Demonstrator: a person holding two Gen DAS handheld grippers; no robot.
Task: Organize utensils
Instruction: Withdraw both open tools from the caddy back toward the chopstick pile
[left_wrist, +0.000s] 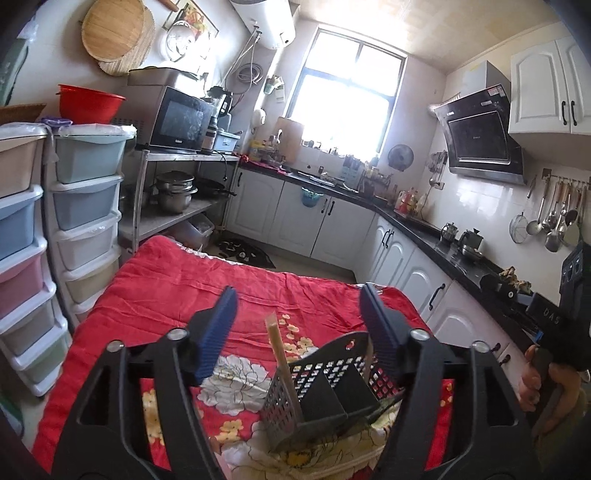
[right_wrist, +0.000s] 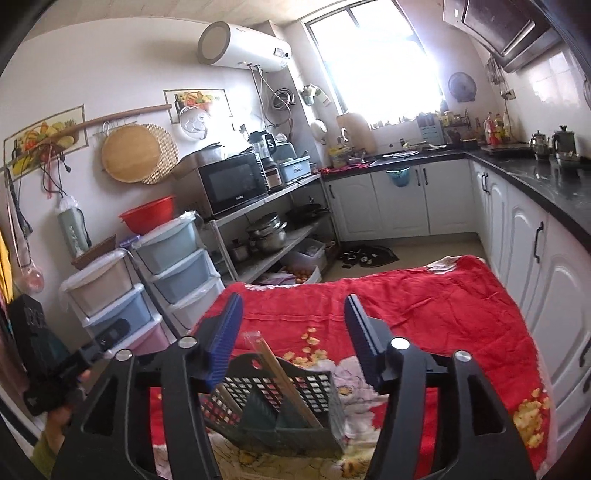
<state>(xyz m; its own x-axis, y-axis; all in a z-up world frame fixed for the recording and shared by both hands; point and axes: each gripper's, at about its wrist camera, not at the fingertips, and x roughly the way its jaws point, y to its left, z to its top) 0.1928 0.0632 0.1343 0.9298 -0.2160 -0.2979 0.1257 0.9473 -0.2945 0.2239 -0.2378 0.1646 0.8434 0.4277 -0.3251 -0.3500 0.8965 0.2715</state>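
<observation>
Chopsticks (right_wrist: 284, 376) dropped upright in near caddy (right_wrist: 295, 402), seemingly sleeved; both grippers (left_wrist: 297, 325) (right_wrist: 291, 332) spread wide, empty; next, fetching another utensil.

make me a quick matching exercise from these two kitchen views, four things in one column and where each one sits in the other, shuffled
Things:
1. chopsticks
2. red basin
3. microwave
4. stacked steel pots

Places:
A. on top of the drawer tower
B. standing in the dark utensil caddy
C. on the lower shelf of the metal rack
D. on the top shelf of the metal rack

Pairs: 1-B, 2-A, 3-D, 4-C
</observation>
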